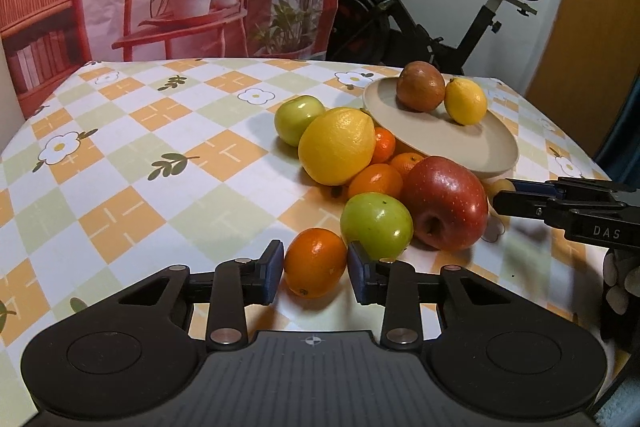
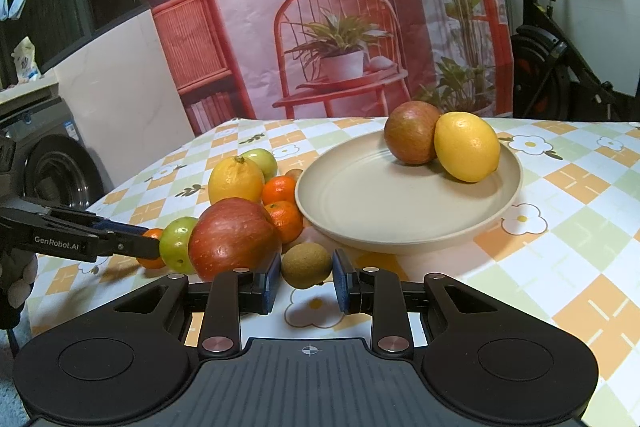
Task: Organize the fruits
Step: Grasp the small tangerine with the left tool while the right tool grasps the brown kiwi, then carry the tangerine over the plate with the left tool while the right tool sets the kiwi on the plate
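The table (image 1: 140, 147), under a checked cloth with flowers, carried everything; on its far right side sat a beige plate (image 1: 460, 143) already holding a reddish-brown apple (image 1: 420, 87) and a small lemon (image 1: 465, 101), the two touching. Just beside the plate's near-left rim lay the unsorted heap: a big lemon (image 1: 337, 145), a red apple (image 1: 446, 203), two green apples, and several oranges wedged between them. Nearest the left gripper (image 1: 316, 267) lay a single orange (image 1: 315, 262), directly ahead and bracketed by the blue pads, its long axis running roughly toward the camera so the jaws spanned its narrow width; the pads stood tight at its flanks, though whether they had begun to press could not be settled. From there the plate lay ahead and to the right, past the green apple (image 1: 376, 225) and the red apple, so any carry would probably need to rise over them. The right gripper (image 2: 306, 277) had its jaws drawn in around a small brown kiwi-like fruit (image 2: 306, 264), apparently gripped, just short of the plate's near rim; that hand was judged the nearer to the plate.
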The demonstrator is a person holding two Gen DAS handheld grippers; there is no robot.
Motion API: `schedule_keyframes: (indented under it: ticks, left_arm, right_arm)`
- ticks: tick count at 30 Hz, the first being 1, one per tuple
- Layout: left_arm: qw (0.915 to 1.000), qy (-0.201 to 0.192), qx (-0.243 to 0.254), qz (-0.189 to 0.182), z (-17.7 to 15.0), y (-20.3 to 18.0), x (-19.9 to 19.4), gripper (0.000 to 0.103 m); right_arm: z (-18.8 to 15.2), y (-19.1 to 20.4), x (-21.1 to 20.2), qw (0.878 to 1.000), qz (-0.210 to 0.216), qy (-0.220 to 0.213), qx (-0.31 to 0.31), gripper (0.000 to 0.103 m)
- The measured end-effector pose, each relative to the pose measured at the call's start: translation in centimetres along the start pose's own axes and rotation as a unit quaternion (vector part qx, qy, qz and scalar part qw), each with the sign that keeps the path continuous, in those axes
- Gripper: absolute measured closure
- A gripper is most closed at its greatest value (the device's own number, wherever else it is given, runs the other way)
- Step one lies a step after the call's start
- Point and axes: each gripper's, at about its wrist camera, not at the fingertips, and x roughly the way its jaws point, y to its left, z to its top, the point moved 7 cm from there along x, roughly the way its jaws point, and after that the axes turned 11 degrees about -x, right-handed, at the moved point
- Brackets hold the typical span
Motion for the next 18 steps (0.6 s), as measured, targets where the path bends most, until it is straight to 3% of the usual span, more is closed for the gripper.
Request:
schedule_keyframes:
  ticks: [10,18]
  left_arm:
    - [1.0000,-0.003,0.000,0.002,0.0,0.0,-0.1,0.067]
    - [0.9990,-0.040,-0.017,0.004,1.3,0.1,-1.9,0.067]
  right_arm:
    - [0.0,-0.1,0.0,1.000,0.000,0.000,0.000,0.077]
    - [-0.1,-0.1,-0.1,1.000,-0.003,-0.006,0.000,0.077]
